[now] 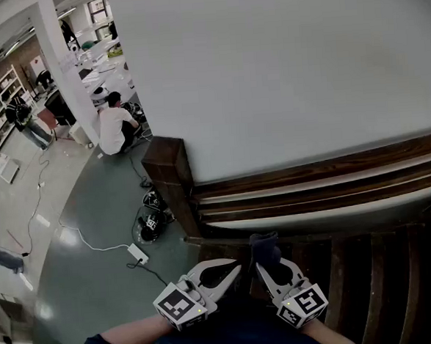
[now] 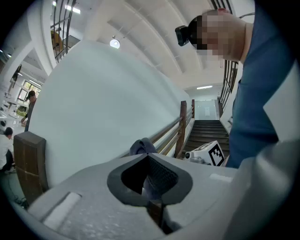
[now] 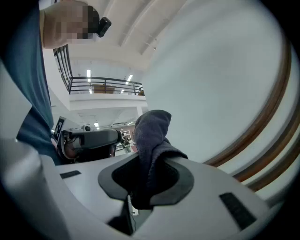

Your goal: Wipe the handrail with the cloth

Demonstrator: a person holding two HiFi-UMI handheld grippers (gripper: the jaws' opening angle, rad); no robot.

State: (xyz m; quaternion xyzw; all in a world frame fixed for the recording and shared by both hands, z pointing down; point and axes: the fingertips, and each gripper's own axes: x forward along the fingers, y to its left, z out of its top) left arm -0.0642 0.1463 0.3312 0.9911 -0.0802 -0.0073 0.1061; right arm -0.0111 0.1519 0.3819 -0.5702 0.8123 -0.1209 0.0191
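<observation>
There are two hand-held grippers, the left gripper (image 1: 235,269) and the right gripper (image 1: 270,265). Each carries one of the two marker cubes (image 1: 182,306), and there is one dark cloth (image 1: 265,246). The stair wall has one wooden newel post (image 1: 169,180) and one handrail (image 1: 311,174) of three brown bands, and on the floor below are one white pillar (image 1: 65,75), one white power strip (image 1: 138,252) and two people: one crouching person in a white shirt (image 1: 113,127) and one standing figure (image 1: 67,29) far back.
</observation>
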